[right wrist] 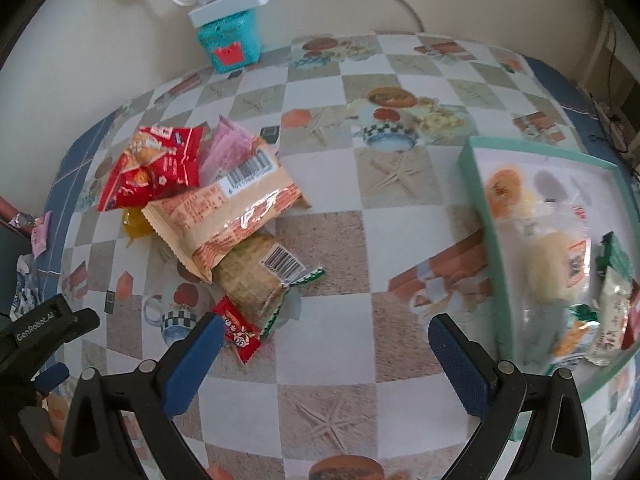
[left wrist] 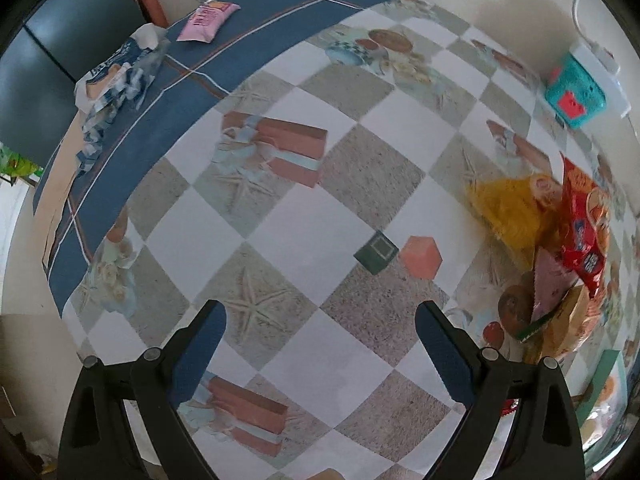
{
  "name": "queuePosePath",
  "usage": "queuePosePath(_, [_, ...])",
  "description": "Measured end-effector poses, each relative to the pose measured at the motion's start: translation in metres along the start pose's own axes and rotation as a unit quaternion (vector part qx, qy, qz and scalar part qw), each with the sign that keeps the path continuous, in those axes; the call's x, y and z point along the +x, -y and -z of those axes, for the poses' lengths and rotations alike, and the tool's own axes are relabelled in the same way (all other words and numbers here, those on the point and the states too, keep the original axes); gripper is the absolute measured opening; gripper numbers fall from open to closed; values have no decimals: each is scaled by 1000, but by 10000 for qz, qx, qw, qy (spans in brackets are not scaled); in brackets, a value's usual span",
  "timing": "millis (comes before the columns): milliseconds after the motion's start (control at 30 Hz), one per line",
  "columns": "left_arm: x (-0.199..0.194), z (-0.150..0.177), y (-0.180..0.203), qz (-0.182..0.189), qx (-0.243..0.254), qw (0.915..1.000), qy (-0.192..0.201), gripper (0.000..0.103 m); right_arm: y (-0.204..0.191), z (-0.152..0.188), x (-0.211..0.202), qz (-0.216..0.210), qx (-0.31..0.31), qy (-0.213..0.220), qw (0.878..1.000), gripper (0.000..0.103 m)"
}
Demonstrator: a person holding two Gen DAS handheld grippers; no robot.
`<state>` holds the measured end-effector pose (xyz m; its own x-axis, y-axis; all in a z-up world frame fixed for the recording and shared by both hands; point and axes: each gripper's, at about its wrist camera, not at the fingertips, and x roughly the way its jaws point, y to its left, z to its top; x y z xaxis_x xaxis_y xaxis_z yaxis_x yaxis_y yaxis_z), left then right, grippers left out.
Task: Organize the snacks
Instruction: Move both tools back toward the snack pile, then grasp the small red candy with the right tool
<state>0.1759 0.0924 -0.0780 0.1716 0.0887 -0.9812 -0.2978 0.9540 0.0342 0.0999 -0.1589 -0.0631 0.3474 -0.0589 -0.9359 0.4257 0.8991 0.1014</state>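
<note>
I see the table first, covered by a checkered cloth printed with starfish, teapots and bricks and edged in blue. Next in size is the mint-green tray at the right of my right wrist view, already holding several wrapped snacks, among them a round pale pastry in clear wrap and a white bar. The snack pile lies well apart from the tray, across the cloth to the left: a long tan packet rests on top, a red bag and a pink packet behind it, a yellow one mostly hidden beneath, and a biscuit packet in clear wrap at the near end. A teal box stands at the wall under a white power strip.

My right gripper hangs above bare cloth between pile and tray, its blue pads spread wide with nothing in them. A small red candy lies just beside its left pad. My left gripper hovers over empty checks, likewise spread and holding nothing. On the far blue border sit a pink pouch and a crumpled blue-and-white wrapper.
</note>
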Motion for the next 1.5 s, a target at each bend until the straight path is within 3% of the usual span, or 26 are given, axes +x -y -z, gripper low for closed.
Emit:
queuePosePath(367, [18, -3, 5, -86, 47, 9998, -162, 96, -26, -2, 29, -156, -118, -94, 9998, 103])
queuePosePath(700, [16, -14, -9, -39, -62, 9999, -141, 96, -59, 4, 47, 64, -449, -54, 9990, 103])
queuePosePath(1000, [6, -14, -16, 75, -92, 9999, -81, 96, -39, 1, 49, 246, -171, -131, 9995, 102])
queuePosePath(1300, [-10, -8, -5, 156, -48, 9999, -17, 96, -29, 12, 43, 175, -126, -330, 9992, 96])
queuePosePath(1500, [-14, 1, 2, 201, 53, 9998, -55, 96, -43, 34, 36, 404, -570, -322, 9970, 83])
